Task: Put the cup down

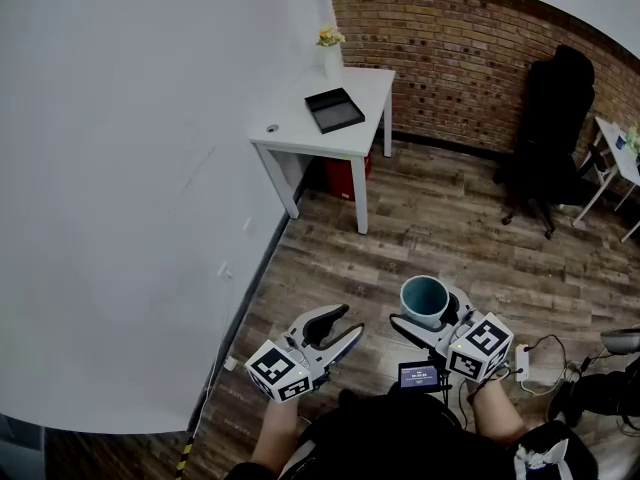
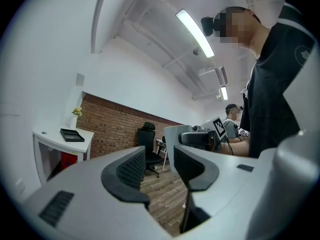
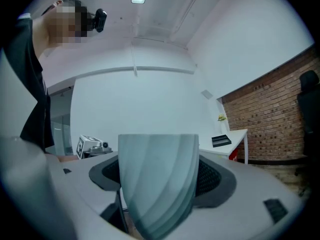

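A grey-green cup (image 1: 424,299) stands upright between the jaws of my right gripper (image 1: 430,318), held above the wooden floor. In the right gripper view the cup (image 3: 158,181) fills the gap, and both black pads press on its sides. My left gripper (image 1: 335,330) hovers beside it at the left, open, with nothing between its fingers (image 2: 131,169). In the left gripper view the cup (image 2: 172,141) shows beyond the jaws, with the right gripper round it.
A white table (image 1: 375,88) stands ahead against the wall, bearing a black tray (image 1: 334,109) and a small vase of flowers (image 1: 331,50). A black office chair (image 1: 550,128) is at the right by the brick wall. Cables and a white power strip (image 1: 521,361) lie on the floor near my right.
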The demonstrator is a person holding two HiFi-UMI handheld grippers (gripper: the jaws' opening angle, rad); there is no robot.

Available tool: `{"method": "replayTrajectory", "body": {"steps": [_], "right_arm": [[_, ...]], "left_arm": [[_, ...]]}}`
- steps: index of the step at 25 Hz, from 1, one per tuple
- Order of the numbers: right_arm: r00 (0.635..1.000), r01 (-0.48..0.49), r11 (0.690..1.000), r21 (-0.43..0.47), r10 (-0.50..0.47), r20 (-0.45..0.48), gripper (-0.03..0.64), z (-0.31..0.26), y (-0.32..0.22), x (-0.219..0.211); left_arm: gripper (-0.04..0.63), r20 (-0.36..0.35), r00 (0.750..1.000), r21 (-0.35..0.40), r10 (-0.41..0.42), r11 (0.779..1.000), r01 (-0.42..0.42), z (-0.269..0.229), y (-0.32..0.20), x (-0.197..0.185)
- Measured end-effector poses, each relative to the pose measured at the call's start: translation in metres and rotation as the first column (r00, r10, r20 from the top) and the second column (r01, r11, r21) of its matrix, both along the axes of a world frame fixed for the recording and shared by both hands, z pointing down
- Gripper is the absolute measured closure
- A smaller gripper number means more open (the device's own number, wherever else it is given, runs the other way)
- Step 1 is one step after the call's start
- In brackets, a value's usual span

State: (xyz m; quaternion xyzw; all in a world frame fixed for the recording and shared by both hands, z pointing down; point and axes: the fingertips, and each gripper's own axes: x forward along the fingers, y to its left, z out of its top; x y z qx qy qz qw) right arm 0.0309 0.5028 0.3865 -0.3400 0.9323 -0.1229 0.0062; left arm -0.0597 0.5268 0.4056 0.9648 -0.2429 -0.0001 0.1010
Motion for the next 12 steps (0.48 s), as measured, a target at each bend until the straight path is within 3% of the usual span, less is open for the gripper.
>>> {"method": "replayTrajectory", "body": {"steps": [12], "right_arm": [[1.0, 0.014, 1.0, -0.016, -0.013, 0.012, 0.227, -0.0012, 0.0044, 0.0055]], "left_arm": [[0.411, 0.007, 1.0, -0.003, 0.005, 1.0, -0.005, -0.0038, 0.0007, 0.0085]]}}
